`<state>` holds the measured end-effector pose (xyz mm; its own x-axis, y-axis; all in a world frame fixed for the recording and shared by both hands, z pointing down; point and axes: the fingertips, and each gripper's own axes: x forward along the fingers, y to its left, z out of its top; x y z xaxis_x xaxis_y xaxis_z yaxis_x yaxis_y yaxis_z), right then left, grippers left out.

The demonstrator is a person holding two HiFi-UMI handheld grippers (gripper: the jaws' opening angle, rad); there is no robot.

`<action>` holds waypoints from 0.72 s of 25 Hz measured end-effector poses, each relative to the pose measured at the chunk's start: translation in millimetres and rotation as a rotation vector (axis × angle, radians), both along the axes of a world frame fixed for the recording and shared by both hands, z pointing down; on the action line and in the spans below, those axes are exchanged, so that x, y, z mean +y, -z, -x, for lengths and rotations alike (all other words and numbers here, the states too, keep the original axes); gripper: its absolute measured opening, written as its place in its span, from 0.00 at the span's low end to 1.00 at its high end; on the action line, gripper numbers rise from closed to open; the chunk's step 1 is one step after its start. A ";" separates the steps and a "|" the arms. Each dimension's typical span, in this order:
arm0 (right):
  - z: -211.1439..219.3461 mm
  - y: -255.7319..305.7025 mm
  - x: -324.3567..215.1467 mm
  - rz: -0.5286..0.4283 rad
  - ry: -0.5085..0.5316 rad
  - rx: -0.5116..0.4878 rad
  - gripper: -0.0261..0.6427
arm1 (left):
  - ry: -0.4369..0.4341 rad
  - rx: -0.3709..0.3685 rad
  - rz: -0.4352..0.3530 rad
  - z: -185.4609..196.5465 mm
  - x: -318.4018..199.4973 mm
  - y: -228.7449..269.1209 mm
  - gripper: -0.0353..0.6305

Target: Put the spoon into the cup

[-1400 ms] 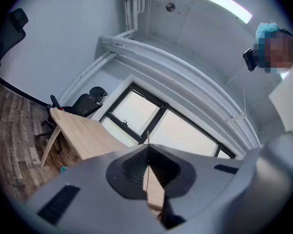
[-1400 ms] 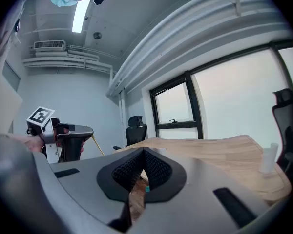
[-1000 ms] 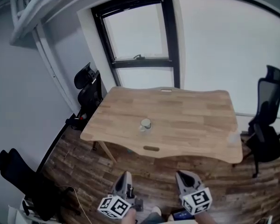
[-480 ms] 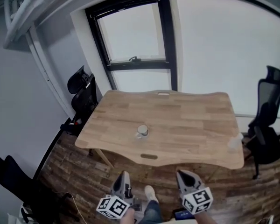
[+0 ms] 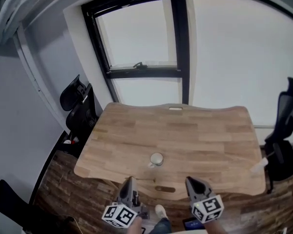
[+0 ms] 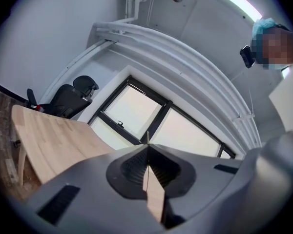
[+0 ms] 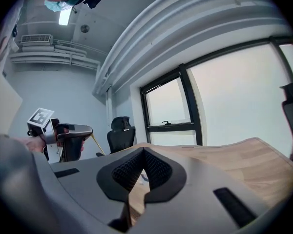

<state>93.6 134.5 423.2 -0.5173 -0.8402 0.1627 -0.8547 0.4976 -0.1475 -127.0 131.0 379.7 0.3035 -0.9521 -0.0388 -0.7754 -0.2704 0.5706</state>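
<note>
Grippers first, as I see them from my end. The left gripper [image 6: 148, 147] has its jaws pressed together on a thin yellowish stick [image 7: 97, 144] that pokes out past the tips; I cannot tell whether this is the spoon. The right gripper [image 7: 143, 151] has its jaws closed tip to tip with nothing between them. Each carries a cube with black-and-white square markers, the left cube [image 5: 119, 214] and the right cube [image 5: 208, 208]; they bear patterns only, no letters I can read.

Both tools sit side by side at the near edge of the wooden table [image 5: 210, 140], pointing across it. The cup [image 5: 156, 158] stands upright on the table, near that same edge and between the two tools' lines, well apart from both. A small pale bit touches the cup's near left side; it is too small to name.

Black office chairs stand at the table's left [image 5: 78, 106] and right [image 5: 285, 130], and a dark-framed window [image 5: 146, 33] rises beyond its far edge.
</note>
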 end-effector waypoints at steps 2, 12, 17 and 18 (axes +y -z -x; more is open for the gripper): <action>17.0 1.4 -35.0 0.004 -0.005 0.006 0.03 | -0.018 -0.001 0.000 10.7 -35.3 1.8 0.06; 76.1 -8.4 -150.2 0.050 -0.046 0.056 0.03 | -0.110 -0.004 0.044 45.3 -158.6 -8.9 0.06; 76.3 -20.3 -166.2 0.090 -0.050 0.078 0.03 | -0.130 -0.011 0.088 38.1 -181.1 -25.7 0.06; 74.9 -23.1 -168.3 0.098 -0.048 0.080 0.03 | -0.128 -0.010 0.097 37.2 -183.6 -29.2 0.06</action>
<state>18.7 -33.8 446.3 -0.4591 -0.8416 0.2845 -0.8881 0.4426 -0.1237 -164.3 -52.6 408.9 0.4221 -0.9048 0.0557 -0.7443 -0.3108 0.5912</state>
